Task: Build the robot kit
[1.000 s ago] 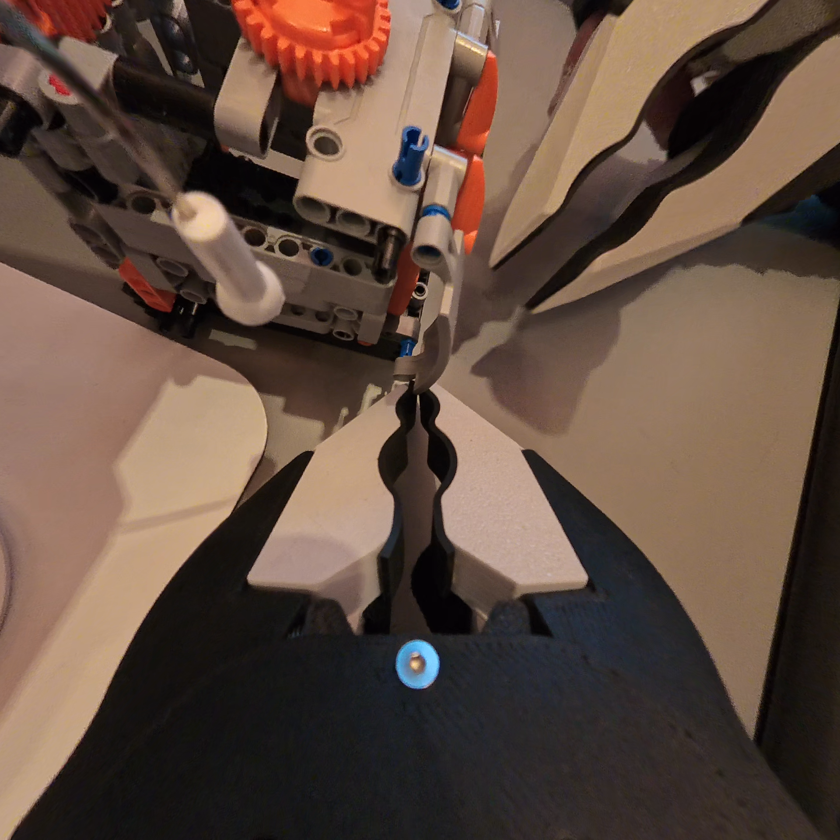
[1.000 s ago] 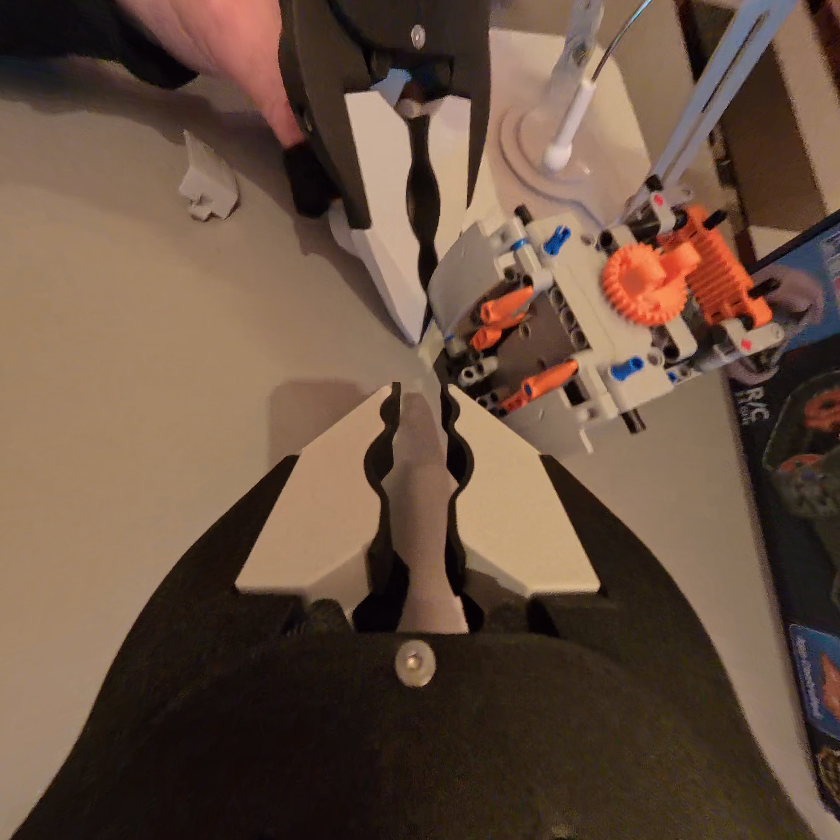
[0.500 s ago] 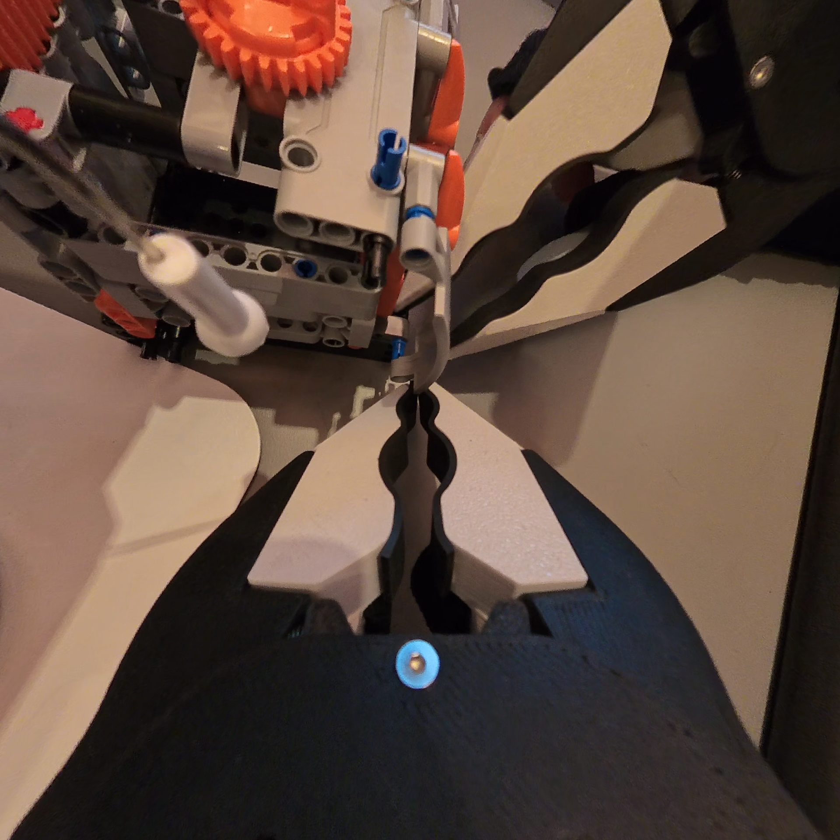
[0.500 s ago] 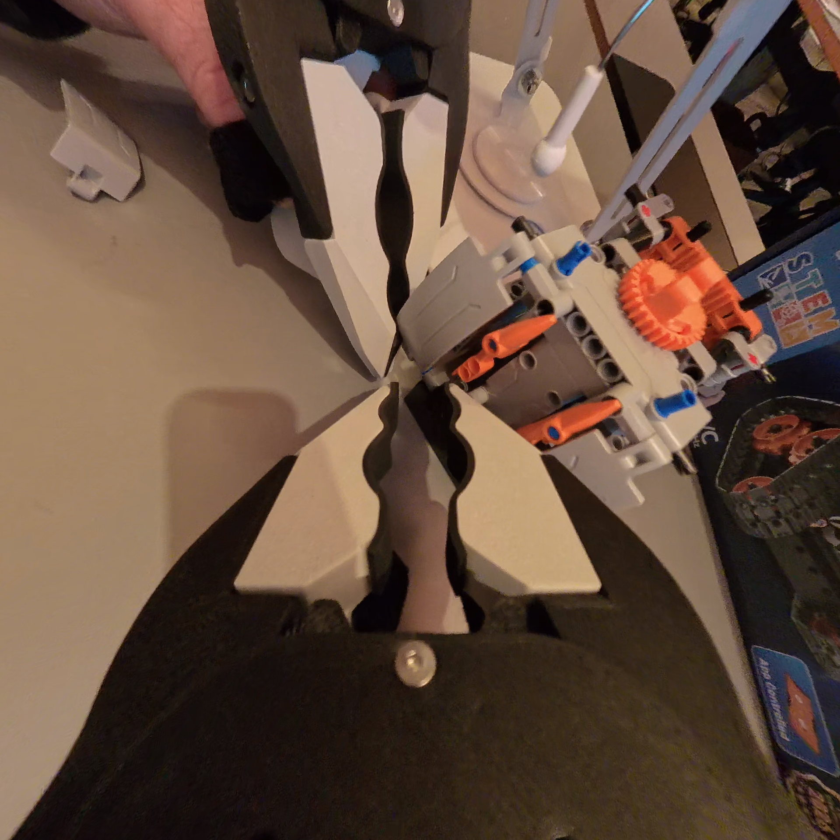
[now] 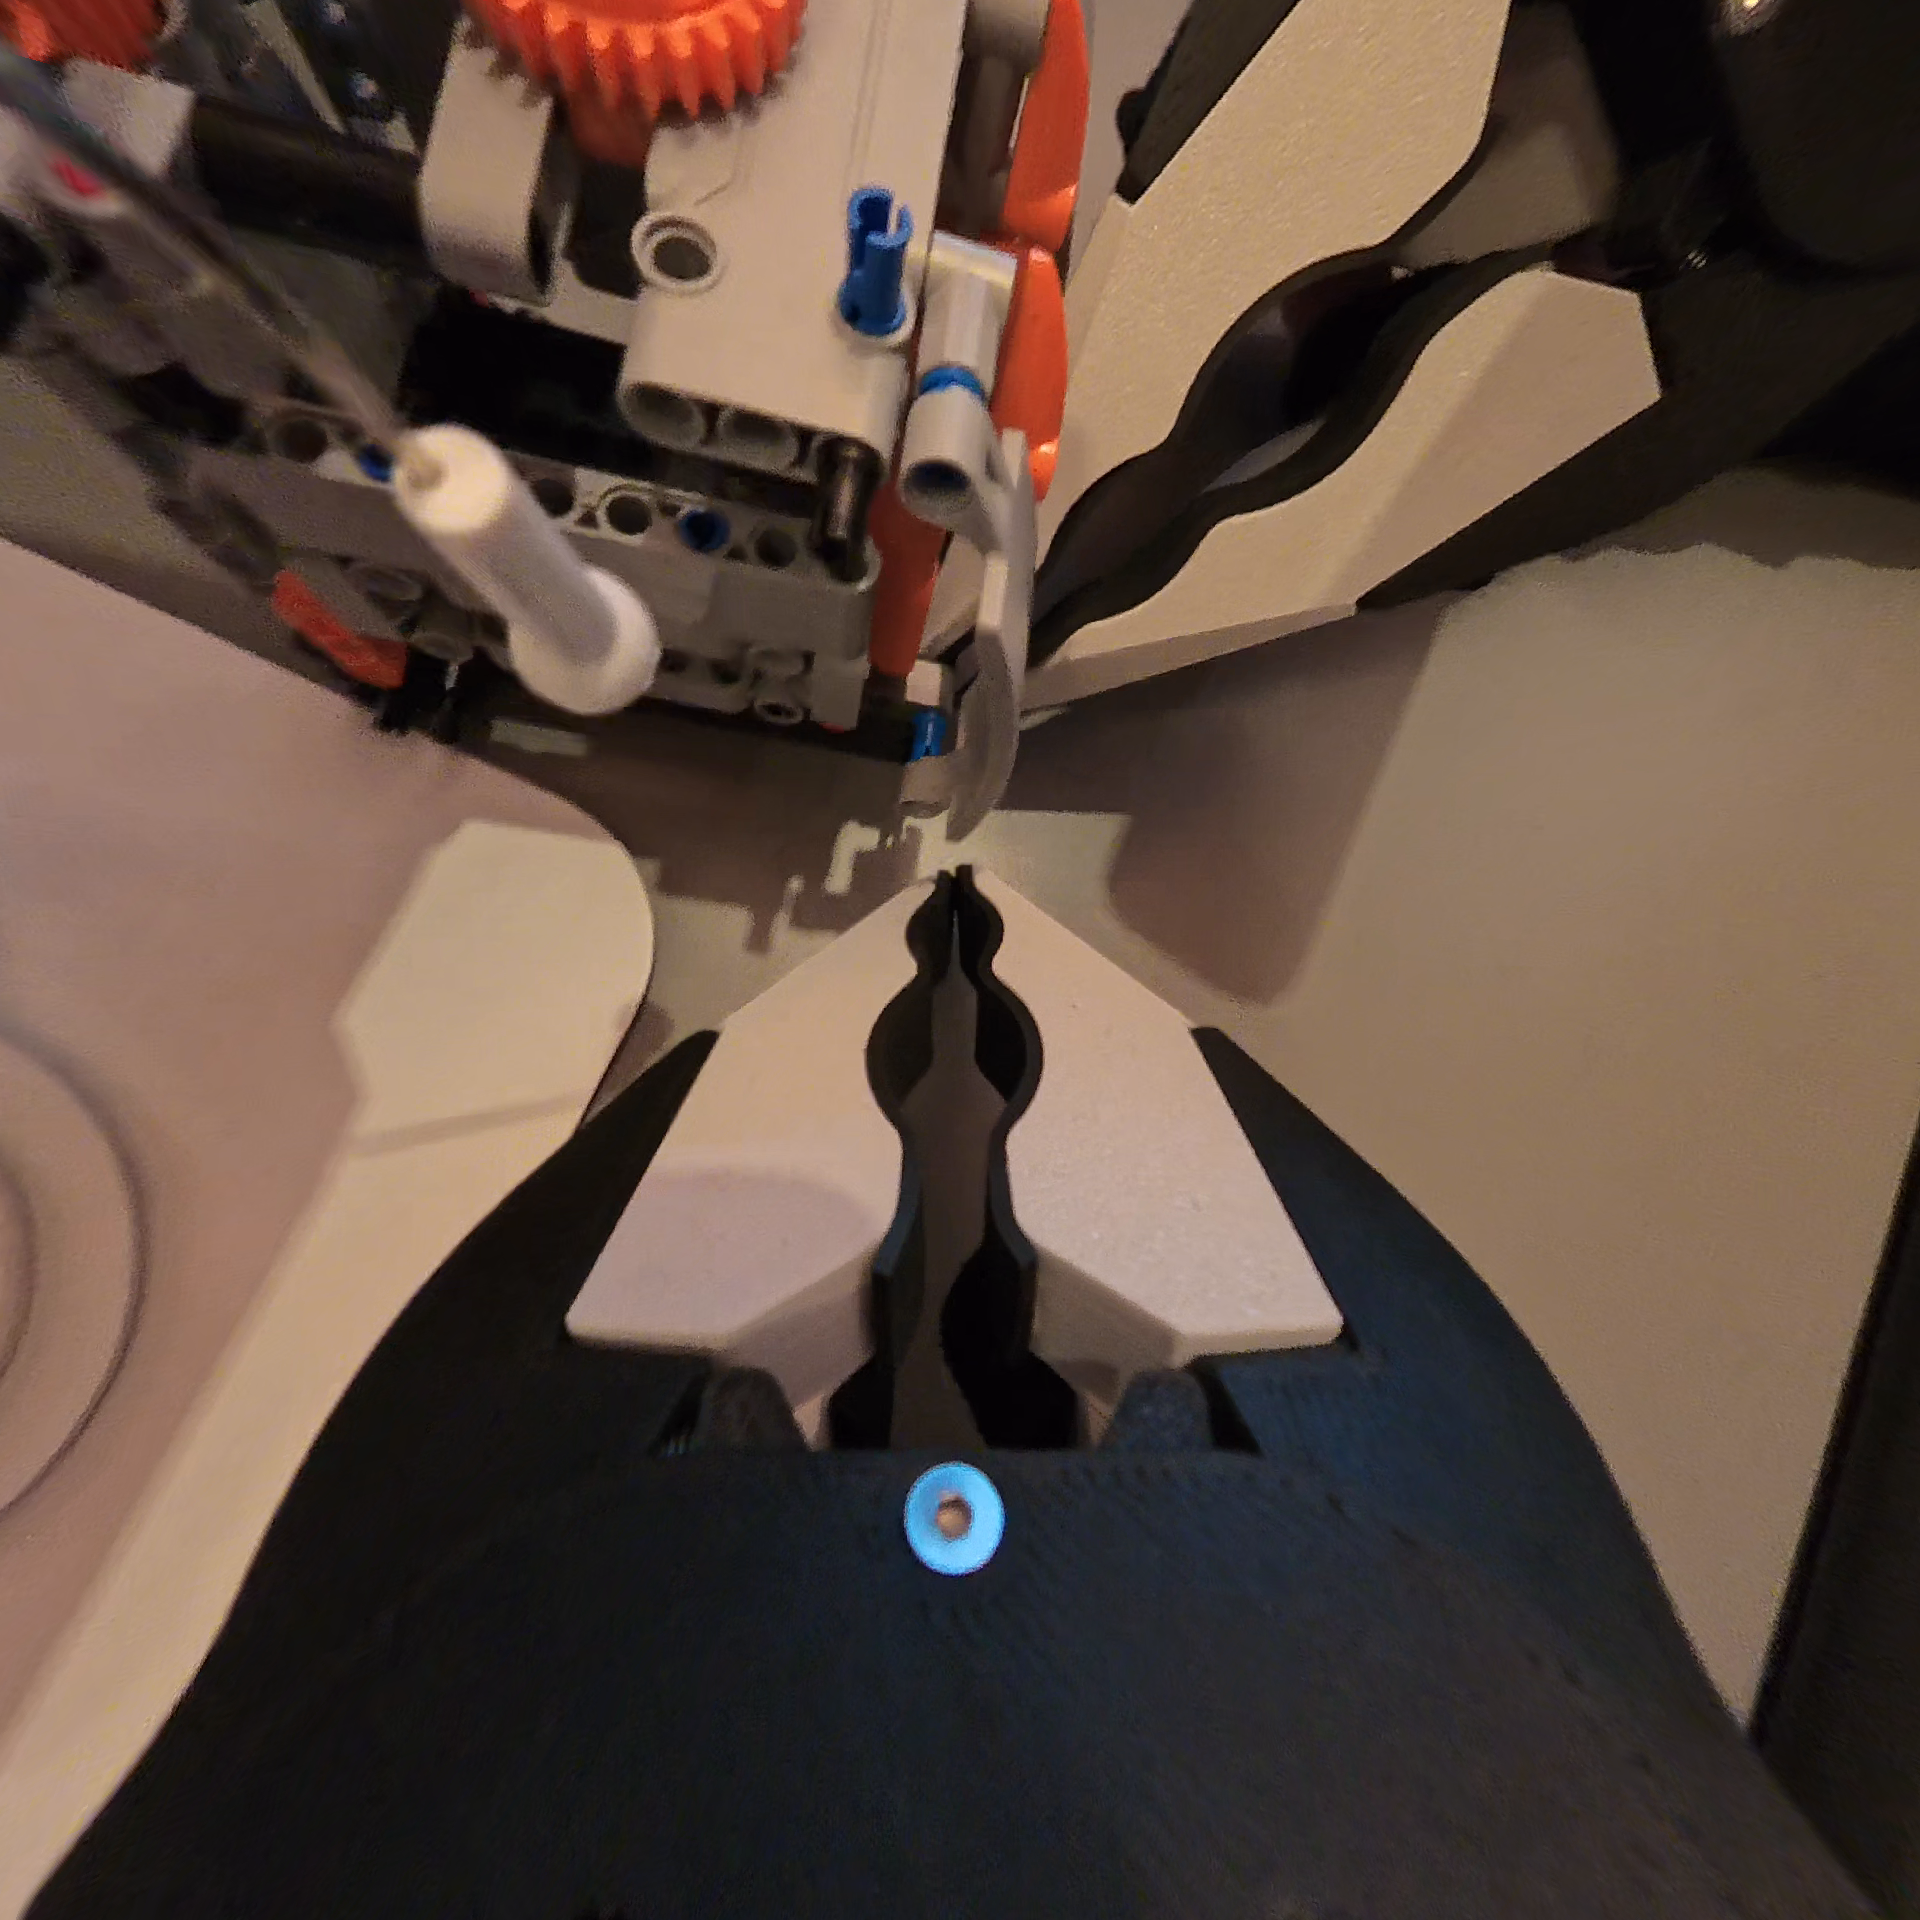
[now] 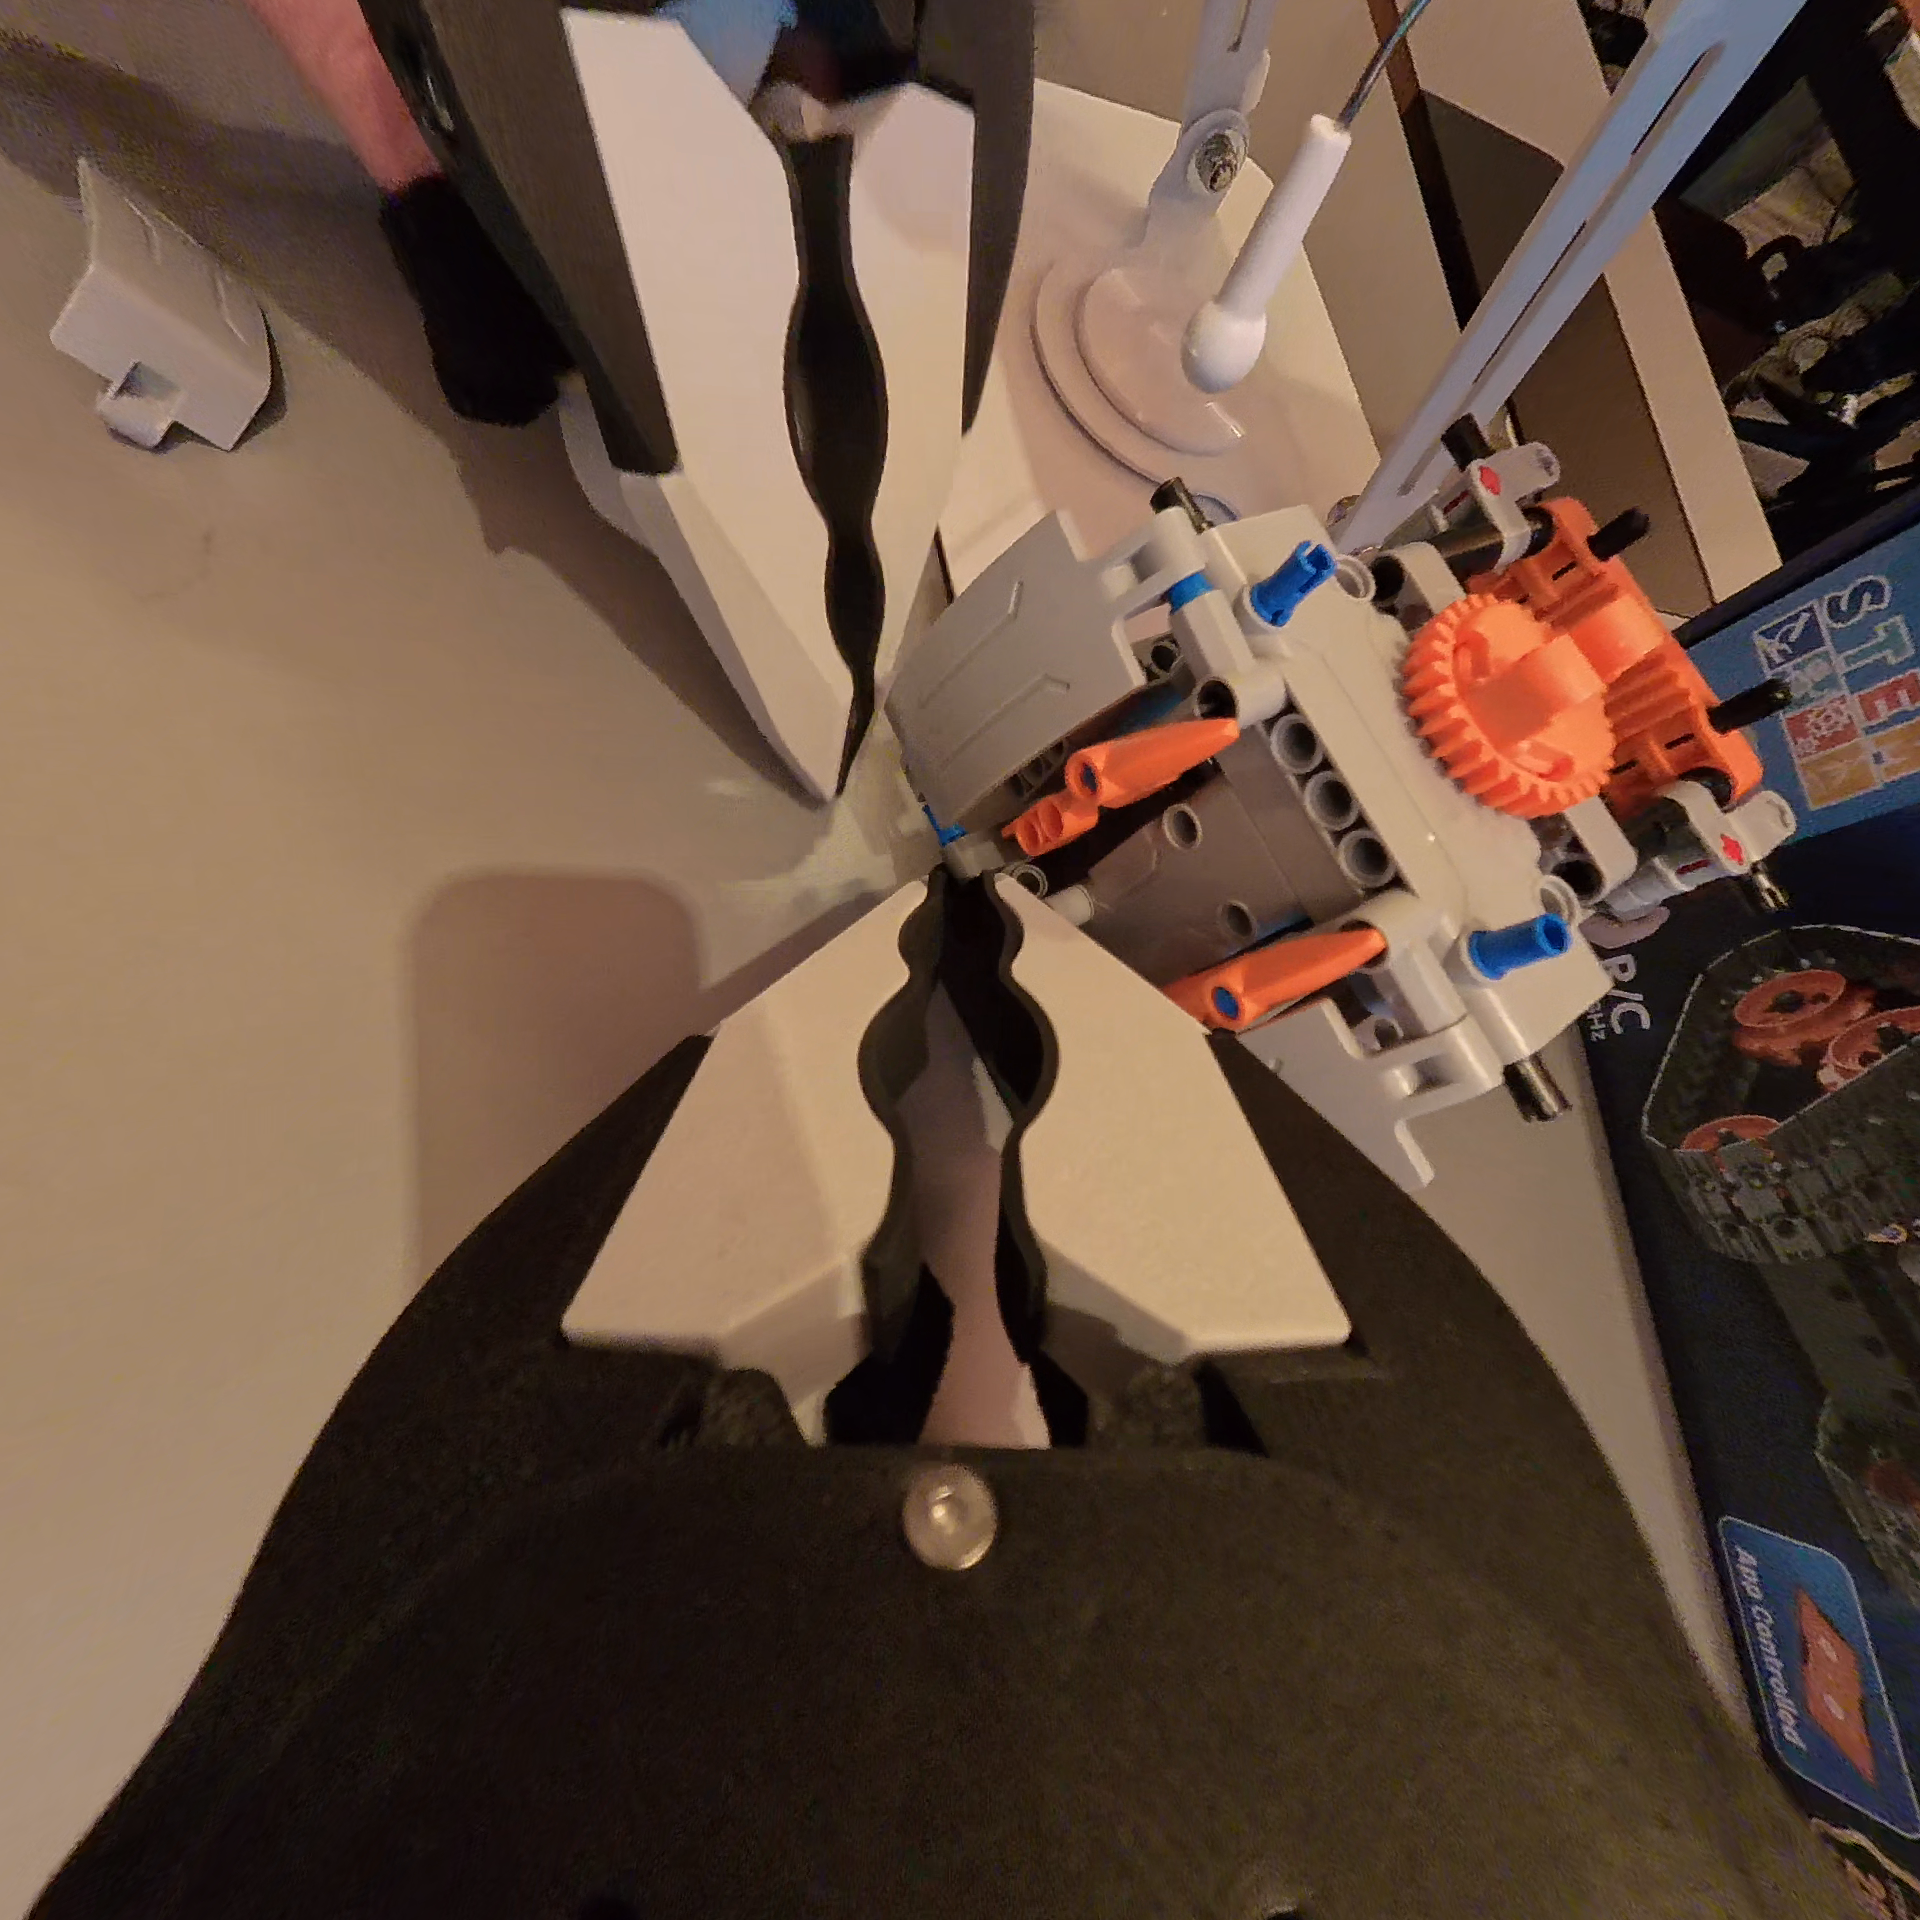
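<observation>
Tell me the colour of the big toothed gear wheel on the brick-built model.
Orange gear wheel; it shows best in the right wrist view.

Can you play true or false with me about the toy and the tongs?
1. The left tongs are shut. True.
2. The left tongs hold the toy model. False: they hold nothing; a small gap lies before its grey panel.
3. The big gear is blue. False: it is orange.
4. A loose grey piece lies on the table. True.
5. The right tongs reach the model's corner. True.
</observation>
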The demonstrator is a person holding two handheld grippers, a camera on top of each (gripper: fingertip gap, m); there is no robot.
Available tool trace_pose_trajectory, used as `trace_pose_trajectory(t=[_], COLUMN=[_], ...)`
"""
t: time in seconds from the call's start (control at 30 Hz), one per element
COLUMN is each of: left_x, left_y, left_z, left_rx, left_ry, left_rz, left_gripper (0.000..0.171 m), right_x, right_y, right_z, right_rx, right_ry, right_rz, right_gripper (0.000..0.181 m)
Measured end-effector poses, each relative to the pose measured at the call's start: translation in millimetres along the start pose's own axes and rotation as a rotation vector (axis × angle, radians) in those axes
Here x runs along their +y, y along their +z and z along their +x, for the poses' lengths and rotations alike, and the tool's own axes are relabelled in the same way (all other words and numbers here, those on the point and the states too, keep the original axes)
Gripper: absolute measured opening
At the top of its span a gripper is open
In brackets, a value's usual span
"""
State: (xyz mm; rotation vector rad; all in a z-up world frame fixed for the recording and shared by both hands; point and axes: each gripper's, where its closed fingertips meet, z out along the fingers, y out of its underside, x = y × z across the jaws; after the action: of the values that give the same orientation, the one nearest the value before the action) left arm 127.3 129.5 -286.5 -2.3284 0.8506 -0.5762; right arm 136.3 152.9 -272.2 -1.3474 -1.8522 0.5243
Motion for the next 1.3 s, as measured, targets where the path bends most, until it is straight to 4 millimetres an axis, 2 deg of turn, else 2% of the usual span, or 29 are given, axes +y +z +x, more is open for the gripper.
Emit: trace_pose_trajectory(t=[0.07,0.2,0.3,0.93,1.3], left_x=[-3,-14,-16,-18,-21], left_y=[-5,-5,-1,4,12], left_z=[-1,-8,-4,-13,-9], left_rx=[-0.027,-0.079,-0.079,-0.129,-0.135], left_ry=[0.016,0.032,0.074,0.11,0.116], left_rz=[0.019,0.051,0.047,0.059,0.071], left_gripper=[0.001,0.018,0.009,0.004,0.0], right_x=[0,0,0,2,3], right_y=[0,0,0,1,1], right_z=[0,0,1,6,8], right_rx=[-0.006,-0.013,-0.015,-0.029,-0.032], right_ry=[0.005,0.017,0.021,0.055,0.076], right_rz=[-0.001,0.005,0.006,0.014,0.024], right_gripper=[0.003,0.003,0.003,0.0,0.0])
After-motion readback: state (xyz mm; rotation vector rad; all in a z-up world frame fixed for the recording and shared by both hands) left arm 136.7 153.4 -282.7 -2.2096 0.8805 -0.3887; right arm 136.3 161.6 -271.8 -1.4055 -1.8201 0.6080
